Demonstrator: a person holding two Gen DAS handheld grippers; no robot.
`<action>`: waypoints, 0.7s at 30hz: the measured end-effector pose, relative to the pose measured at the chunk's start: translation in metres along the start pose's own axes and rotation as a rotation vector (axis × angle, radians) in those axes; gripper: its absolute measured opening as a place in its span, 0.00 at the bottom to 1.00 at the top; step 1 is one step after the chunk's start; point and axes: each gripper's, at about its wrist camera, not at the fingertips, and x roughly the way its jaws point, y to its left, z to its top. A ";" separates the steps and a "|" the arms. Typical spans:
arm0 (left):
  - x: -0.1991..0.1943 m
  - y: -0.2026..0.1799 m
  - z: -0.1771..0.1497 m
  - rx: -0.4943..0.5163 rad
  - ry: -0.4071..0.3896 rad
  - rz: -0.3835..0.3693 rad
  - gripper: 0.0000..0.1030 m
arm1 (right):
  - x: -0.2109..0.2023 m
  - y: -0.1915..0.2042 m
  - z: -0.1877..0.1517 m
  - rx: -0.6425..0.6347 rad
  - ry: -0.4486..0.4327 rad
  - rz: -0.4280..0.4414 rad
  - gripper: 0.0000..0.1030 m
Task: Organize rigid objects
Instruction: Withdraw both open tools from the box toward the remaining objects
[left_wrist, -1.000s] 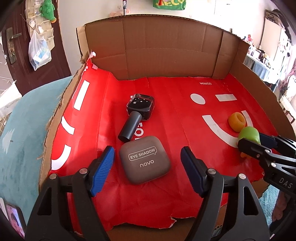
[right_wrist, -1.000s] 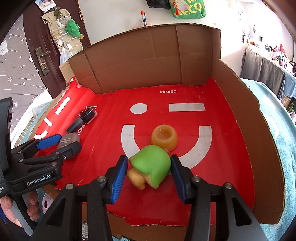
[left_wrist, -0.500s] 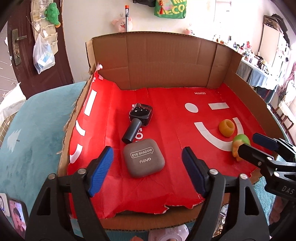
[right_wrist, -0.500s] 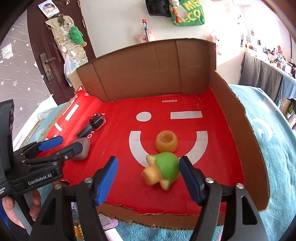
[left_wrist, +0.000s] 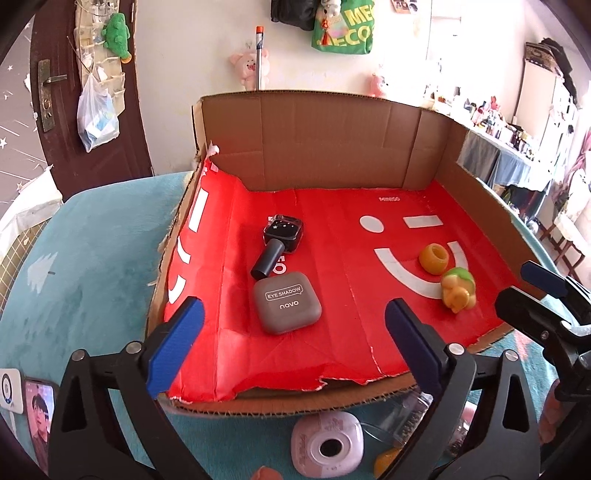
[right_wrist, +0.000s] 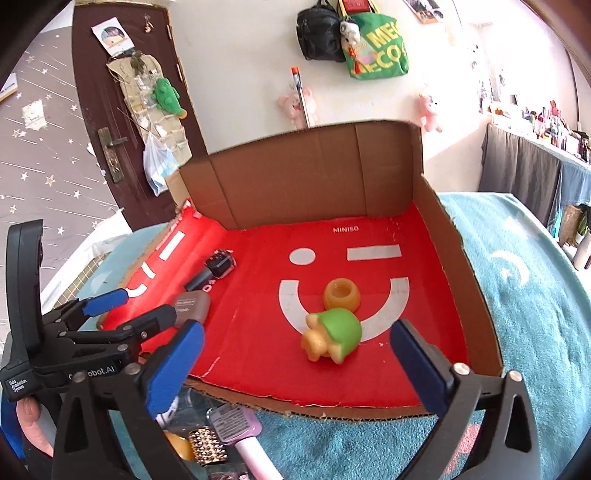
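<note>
Nearest in the left wrist view, a pale pink round-cornered case (left_wrist: 327, 445) and an orange object (left_wrist: 384, 461) lie on the teal blanket (left_wrist: 92, 258) below the box edge, partly cut off by the frame and by the left gripper (left_wrist: 293, 325); what they are is hard to tell. The right wrist view shows the same strip differently: a pink-handled brush (right_wrist: 240, 432) with a label and a gold bristled piece (right_wrist: 207, 445), both half hidden behind the right gripper (right_wrist: 295, 354). Both grippers are opening, jaws wide with nothing between them, hanging over the near edge of the cardboard tray (left_wrist: 314, 147). At the lower left corner of the left view, a phone screen (left_wrist: 37, 410) is clipped by the frame. Inside on the red liner (left_wrist: 332, 332), the grey eye-shadow case (left_wrist: 286, 302) lies nearest the left gripper; in the right view the left gripper's fingers cover part of it. Touching its far corner lies a black bottle (left_wrist: 277, 245) on its side. To the right, the green-capped toy (right_wrist: 332, 338) lies tipped over, with the orange cup (right_wrist: 341, 293) just behind it, its opening upward. A fingertip (right_wrist: 27, 410) shows under the left gripper only in the right view.
</note>
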 end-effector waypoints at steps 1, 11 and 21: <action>-0.003 0.000 -0.001 -0.006 -0.009 0.006 0.98 | -0.003 0.001 0.000 -0.005 -0.010 0.001 1.00; -0.026 -0.002 -0.010 -0.035 -0.037 -0.047 1.00 | -0.028 0.009 -0.005 -0.040 -0.075 0.001 1.00; -0.051 -0.011 -0.026 0.002 -0.069 -0.023 1.00 | -0.047 0.016 -0.018 -0.054 -0.097 -0.004 1.00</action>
